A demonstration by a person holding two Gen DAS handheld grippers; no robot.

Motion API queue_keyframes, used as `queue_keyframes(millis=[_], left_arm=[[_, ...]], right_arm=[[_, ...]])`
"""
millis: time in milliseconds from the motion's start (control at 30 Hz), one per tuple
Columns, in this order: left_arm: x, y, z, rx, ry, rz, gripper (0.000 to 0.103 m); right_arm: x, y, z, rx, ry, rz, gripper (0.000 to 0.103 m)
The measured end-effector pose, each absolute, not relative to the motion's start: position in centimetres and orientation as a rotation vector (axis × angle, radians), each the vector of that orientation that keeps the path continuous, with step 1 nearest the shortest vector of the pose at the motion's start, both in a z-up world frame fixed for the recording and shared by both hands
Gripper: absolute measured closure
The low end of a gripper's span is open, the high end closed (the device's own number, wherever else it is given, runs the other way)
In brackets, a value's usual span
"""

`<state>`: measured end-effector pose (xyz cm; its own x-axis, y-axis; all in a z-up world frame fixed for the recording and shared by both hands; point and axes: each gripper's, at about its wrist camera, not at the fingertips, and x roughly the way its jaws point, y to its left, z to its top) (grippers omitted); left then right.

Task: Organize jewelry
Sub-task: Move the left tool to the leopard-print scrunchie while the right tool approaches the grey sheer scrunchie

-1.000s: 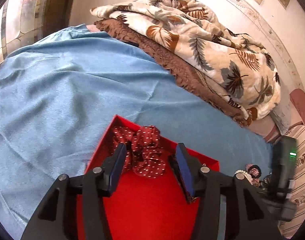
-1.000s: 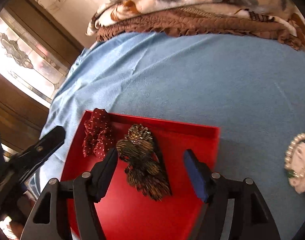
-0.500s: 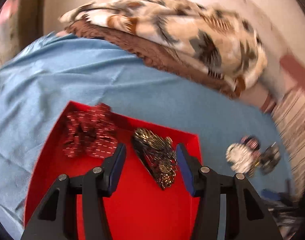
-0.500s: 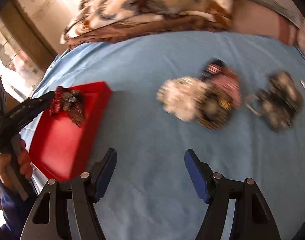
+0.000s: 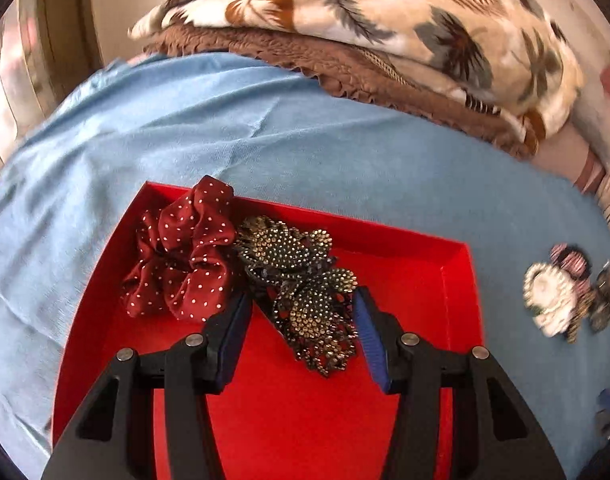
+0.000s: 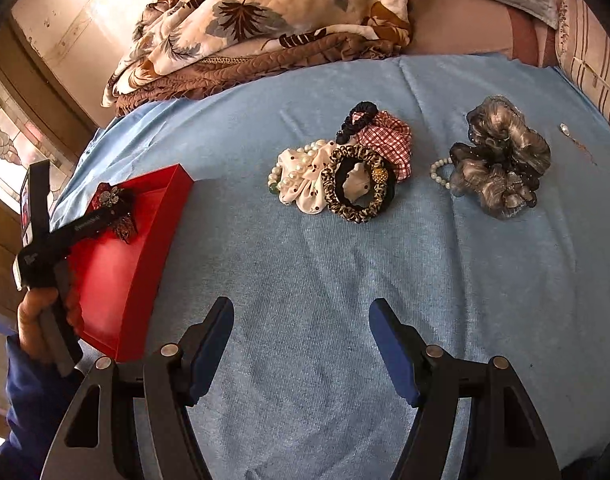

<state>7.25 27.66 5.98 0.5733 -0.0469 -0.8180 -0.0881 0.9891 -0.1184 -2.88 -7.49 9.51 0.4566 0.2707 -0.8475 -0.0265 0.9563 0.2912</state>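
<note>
Shallow red cardboard tray (image 5: 405, 264) holds a maroon polka-dot fabric scrunchie (image 5: 185, 256) touching a beaded bronze hair clip (image 5: 305, 292). Left gripper (image 5: 301, 332) and right gripper (image 6: 301, 344): jaws spread, gripping nothing.

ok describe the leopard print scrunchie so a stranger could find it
On the blue cloth, right of the red tray, sits a heap of scrunchies. The leopard scrunchie lies at its front, over a black band; it alone has tan and black spots.

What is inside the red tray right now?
The tray holds a dotted red scrunchie and a beaded clip, touching at its far end. The rest shows bare red floor. The left tool hides the near part.
</note>
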Motion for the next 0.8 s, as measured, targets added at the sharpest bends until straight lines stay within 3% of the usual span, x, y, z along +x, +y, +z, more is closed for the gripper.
queue_keyframes(millis=[433, 700, 800], left_arm=[[0.5, 26.3, 10.8, -0.155, 0.807, -0.075, 0.047], [-3.3, 20.5, 12.9, -0.159, 0.847, -0.215, 0.046], [-3.7, 17.4, 13.4, -0.141, 0.863, -0.249, 0.041]], right_arm=[[-6.4, -11.7, 10.6, 0.258, 1.028, 0.137, 0.028], [-9.4, -22.6, 14.1, 0.275, 0.943, -0.006, 0.028], [-9.2, -27.3, 16.8, 0.249, 0.865, -0.102, 0.022]])
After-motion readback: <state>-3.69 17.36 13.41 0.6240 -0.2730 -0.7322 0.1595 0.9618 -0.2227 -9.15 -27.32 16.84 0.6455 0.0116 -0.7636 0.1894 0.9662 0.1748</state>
